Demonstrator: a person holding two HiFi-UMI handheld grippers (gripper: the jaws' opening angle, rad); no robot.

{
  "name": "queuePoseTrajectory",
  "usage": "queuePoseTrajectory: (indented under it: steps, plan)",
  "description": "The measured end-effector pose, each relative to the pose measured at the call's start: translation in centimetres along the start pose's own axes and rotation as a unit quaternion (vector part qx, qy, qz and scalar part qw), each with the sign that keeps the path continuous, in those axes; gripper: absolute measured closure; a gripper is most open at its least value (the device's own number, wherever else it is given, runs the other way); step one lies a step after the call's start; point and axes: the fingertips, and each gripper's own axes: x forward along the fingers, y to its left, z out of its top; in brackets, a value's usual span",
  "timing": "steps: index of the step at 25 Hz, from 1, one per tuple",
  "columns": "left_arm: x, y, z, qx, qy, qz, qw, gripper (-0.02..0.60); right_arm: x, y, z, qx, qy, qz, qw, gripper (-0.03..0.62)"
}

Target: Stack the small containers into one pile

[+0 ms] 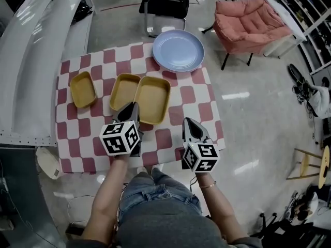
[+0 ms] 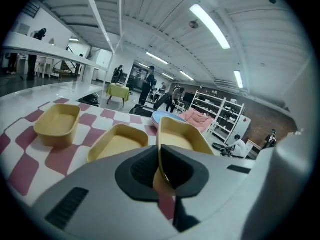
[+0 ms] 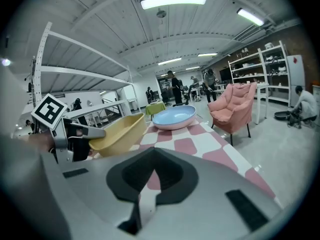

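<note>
Three yellow containers are on the checkered table (image 1: 192, 95). The largest one (image 1: 153, 98) is held by its near rim in my left gripper (image 1: 133, 106), whose jaws are shut on that thin edge (image 2: 161, 156). In the right gripper view this container (image 3: 117, 131) hangs tilted off the cloth from the left gripper (image 3: 75, 134). A second container (image 1: 124, 91) (image 2: 120, 143) lies just left of it. The third (image 1: 83, 89) (image 2: 57, 123) is further left. My right gripper (image 1: 188, 122) (image 3: 154, 156) hovers over the near right part of the table, shut with nothing in it.
A large blue plate (image 1: 178, 50) (image 3: 174, 117) sits at the table's far edge, behind the containers. Beyond the table stand a black chair (image 1: 164, 6) and a pink armchair (image 1: 251, 22). A white shelf frame (image 1: 31, 61) runs along the left side.
</note>
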Motion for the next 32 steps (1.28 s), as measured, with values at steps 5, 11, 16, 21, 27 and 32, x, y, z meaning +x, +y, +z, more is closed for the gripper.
queuePoseTrajectory:
  steps: [5, 11, 16, 21, 27, 32]
  plan:
    - [-1.8, 3.5, 1.8, -0.008, -0.025, 0.048, 0.9985, 0.552, 1.4, 2.3, 0.5, -0.013, 0.001, 0.035, 0.999, 0.585]
    - [-3.5, 6.7, 3.7, -0.011, -0.048, 0.087, 0.9950, 0.552, 2.5, 4.9, 0.7, -0.025, 0.006, 0.072, 0.997, 0.585]
    - [-3.2, 9.0, 4.5, -0.009, -0.043, 0.092, 0.9947, 0.552, 3.5, 6.1, 0.7, -0.023, 0.010, 0.079, 0.997, 0.583]
    - [-1.5, 10.8, 4.3, -0.007, -0.023, 0.082, 0.9964, 0.552, 4.4, 6.5, 0.8, -0.022, 0.014, 0.064, 0.998, 0.583]
    - [1.2, 11.6, 3.2, 0.005, 0.016, 0.049, 0.9987, 0.552, 5.3, 6.6, 0.9, -0.015, 0.019, 0.034, 0.999, 0.585]
    - [2.2, 12.3, 2.5, 0.001, 0.039, 0.031, 0.9987, 0.552, 6.1, 6.8, 0.7, -0.011, 0.025, 0.014, 1.000, 0.583]
